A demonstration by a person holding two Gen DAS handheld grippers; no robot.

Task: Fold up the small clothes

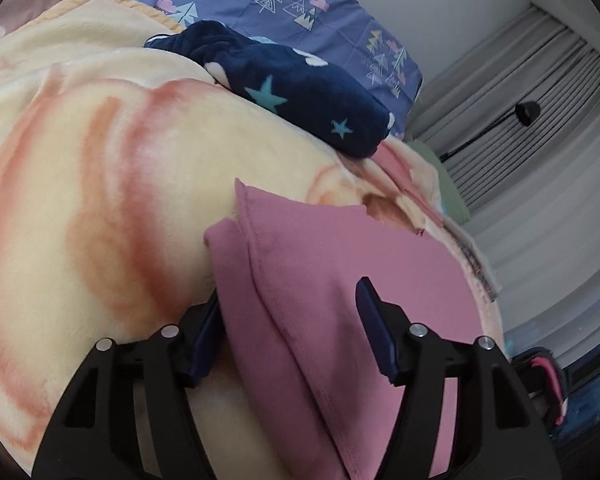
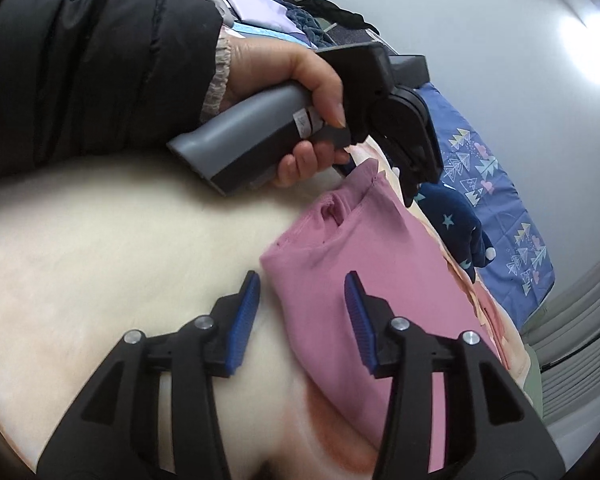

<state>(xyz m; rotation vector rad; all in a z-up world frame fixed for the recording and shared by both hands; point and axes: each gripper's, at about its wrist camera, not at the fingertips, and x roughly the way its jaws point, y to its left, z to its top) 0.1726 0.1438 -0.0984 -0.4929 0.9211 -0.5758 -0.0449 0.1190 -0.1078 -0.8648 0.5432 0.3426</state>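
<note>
1. While your left gripper (image 1: 292,328) stands with its jaws wide apart and the folded edge of the pink garment (image 1: 340,288) lying loose between them, treat that cloth as released: neither pad presses on it, so do not drag the hand sideways or you will pull the fold askew.
2. Your right gripper (image 2: 300,320) is moderately open too, its jaws straddling the near corner of the pink garment (image 2: 360,280) without pinching it; lift it straight off the cloth.
3. The garment lies folded over on the cream and orange blanket (image 1: 112,184), toward the blanket's right edge as the left wrist view shows it. The doubled layers do not line up; one corner pokes out past the upper flap.
4. For the next fold, I judge you should take hold at the two corners nearest you, each gripper biting through all layers, and carry them together so the hem lands square.
5. Keep clear of the navy star-patterned piece (image 1: 300,96) resting near the blanket's far edge.
6. Soft fleece under thin knit will likely creep, so set down slowly.
</note>
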